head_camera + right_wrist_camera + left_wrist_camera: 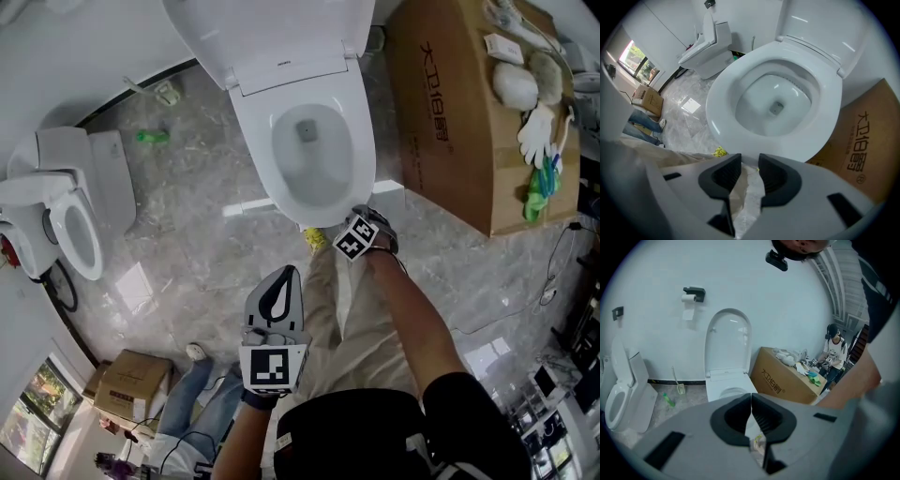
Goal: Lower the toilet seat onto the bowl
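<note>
Hovering just off the front edge of the toilet seat (723, 117), pointed straight down with the right gripper (750, 161) empty, fingers (725, 177) a little apart and only trouser cloth and floor (689, 117) showing through the gap. Carried the left gripper (751, 398) back from the toilet, touching nothing, with its fingers closed tip to tip on nothing. Judged the seat already down: a broad white ring lying flat around the bowl (776, 105), its hinge end at the foot of the upright lid (267, 33), with no gap visible along the near rim. Could not check the seating at the hinge from these views. Called, therefore, for a check and not a push. Best done by looking along both sides of the ring for even contact, then, if any lift showed, pressing lightly at the front centre with closed fingers, never at one side, to avoid twisting the hinge. Worth keeping the slightly parted fingers off the rim, since a stray nudge upward could lift the ring again. Worth steering clear too of the cardboard box (450, 112) just beside the bowl on the right gripper's side. No call for the left gripper here; better left where it hung, away from the lid.
</note>
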### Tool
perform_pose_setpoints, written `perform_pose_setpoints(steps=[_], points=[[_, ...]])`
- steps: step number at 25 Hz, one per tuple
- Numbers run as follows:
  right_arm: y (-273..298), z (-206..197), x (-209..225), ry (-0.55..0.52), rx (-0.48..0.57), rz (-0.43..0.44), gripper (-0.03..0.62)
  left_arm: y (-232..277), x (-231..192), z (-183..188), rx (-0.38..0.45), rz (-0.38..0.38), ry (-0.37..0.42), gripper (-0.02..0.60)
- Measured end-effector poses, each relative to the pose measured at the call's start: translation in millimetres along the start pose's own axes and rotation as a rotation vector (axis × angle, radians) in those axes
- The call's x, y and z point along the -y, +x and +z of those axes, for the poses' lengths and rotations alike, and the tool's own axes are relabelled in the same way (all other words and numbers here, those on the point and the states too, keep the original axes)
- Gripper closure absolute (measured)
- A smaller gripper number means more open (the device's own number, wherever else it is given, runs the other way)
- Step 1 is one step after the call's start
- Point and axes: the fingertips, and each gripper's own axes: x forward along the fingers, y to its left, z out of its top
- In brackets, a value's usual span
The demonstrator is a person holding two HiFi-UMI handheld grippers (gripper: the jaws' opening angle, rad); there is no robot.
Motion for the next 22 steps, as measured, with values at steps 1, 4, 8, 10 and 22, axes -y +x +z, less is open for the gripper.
perform_pose_setpoints(steps=[1,4,8,10,22], points=[[1,1,0,0.004,-0.001,-0.004,0.477,-2,0,-5,-0.011,-0.001,-0.008,0.569],[4,9,-6,0.018,0.001,0.016,0.477,-9,3,-11,-0.033,-0.003,0.006,0.569],[1,4,3,0.073,-0.001,0.037,0.489,-14,20,-7,-0.049,-0.022,0.044,0.569],[-10,5,12,0.134,0.030,0.021,0.601,-20,24,-1,-0.040,-0.024,0.055,0.568],[-280,70,20,0.250,0.517,0.006,0.602,-96,21,103,0.160,0.062,0.108,0.569]])
